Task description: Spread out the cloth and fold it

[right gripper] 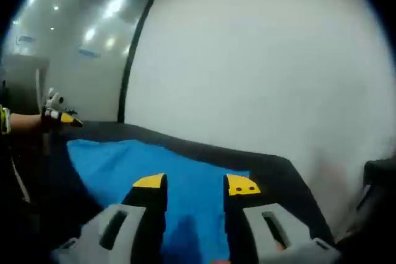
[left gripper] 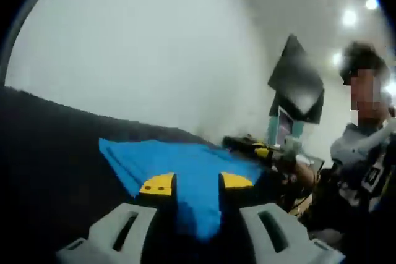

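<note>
On the dark worktop (left gripper: 55,153) in front of you the blue cloth (left gripper: 179,165) lies spread flat against a white wall (right gripper: 260,72). Your left gripper (left gripper: 195,183) has its yellow-tipped jaws parted over the near edge of the cloth, holding nothing you can make out. Your right gripper (right gripper: 195,185) is likewise parted above the cloth (right gripper: 154,165), whether it pinches the fabric you cannot tell. Far right in the left gripper view stands a person (left gripper: 362,146).
</note>
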`<action>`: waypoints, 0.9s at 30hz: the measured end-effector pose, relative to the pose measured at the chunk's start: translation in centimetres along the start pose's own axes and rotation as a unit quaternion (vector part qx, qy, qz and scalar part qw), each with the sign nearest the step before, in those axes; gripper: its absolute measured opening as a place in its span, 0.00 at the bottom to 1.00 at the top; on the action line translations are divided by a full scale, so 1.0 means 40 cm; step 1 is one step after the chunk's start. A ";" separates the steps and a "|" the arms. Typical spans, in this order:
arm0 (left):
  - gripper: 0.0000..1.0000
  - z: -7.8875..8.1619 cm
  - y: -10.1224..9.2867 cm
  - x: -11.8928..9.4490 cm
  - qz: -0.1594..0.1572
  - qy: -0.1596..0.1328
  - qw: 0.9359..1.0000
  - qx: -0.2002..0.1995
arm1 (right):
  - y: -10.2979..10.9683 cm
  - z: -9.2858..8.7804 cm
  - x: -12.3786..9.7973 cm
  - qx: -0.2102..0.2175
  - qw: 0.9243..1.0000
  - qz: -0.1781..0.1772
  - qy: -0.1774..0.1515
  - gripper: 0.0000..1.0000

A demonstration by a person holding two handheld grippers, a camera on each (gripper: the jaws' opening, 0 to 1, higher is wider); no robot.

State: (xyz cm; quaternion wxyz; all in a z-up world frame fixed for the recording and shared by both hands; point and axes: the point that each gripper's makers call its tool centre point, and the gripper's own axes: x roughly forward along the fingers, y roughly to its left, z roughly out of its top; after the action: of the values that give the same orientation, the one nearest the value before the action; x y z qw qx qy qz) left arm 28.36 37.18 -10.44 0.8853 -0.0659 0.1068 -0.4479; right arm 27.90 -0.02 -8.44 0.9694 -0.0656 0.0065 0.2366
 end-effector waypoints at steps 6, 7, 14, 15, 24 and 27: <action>0.28 -0.089 0.003 -0.014 0.032 0.052 0.998 0.030 | -0.047 -0.092 -0.061 0.004 0.995 -0.093 0.045 0.34; 0.29 -0.092 0.007 -0.009 0.033 0.052 0.997 0.039 | -0.066 -0.094 -0.072 0.038 0.991 -0.121 0.036 0.36; 0.37 -0.172 0.019 0.046 0.028 0.126 0.983 0.130 | -0.089 -0.132 -0.100 0.028 0.986 -0.148 0.069 0.33; 0.37 -0.152 0.010 0.057 0.024 0.105 0.984 0.139 | -0.092 -0.140 -0.103 0.036 0.986 -0.149 0.072 0.31; 0.07 -0.146 0.036 0.061 0.028 0.140 0.975 0.173 | -0.073 -0.187 -0.091 0.080 0.984 -0.123 0.098 0.03; 0.02 -0.093 0.040 0.028 0.031 0.110 0.983 0.143 | -0.089 -0.149 -0.111 0.043 0.987 -0.119 0.096 0.03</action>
State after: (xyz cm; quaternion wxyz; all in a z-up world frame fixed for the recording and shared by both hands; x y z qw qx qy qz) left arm 29.31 37.15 -14.53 0.8817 0.1147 0.1401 -0.4357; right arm 25.70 -5.96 -13.71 0.9874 -0.0467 0.1019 0.1115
